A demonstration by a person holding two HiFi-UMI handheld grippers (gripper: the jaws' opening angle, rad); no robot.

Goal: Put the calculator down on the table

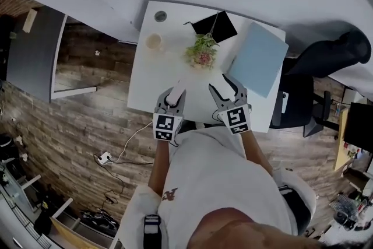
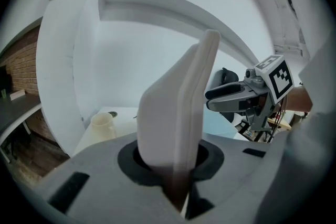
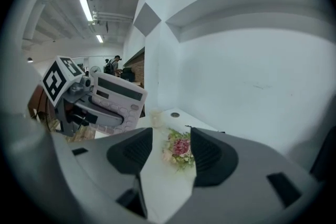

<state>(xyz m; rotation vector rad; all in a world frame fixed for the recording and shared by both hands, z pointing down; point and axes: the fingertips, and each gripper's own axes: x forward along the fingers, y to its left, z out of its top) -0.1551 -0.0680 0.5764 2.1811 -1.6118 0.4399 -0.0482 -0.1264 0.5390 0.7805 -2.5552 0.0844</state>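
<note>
Left hand-held gripper (image 1: 172, 96) clamps the calculator (image 2: 178, 113) over the worktop (image 1: 145, 87); right hand-held gripper (image 1: 228, 92), at three o'clock, gapes empty; next: lower it flat, then release.

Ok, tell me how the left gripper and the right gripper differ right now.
The left gripper is closed on the white calculator; the right gripper holds nothing. The left gripper's jaws stand close together, while the right gripper's jaws are wide apart, with only the flower arrangement on the table showing beyond them. Both are above the near part of the white table.
</note>
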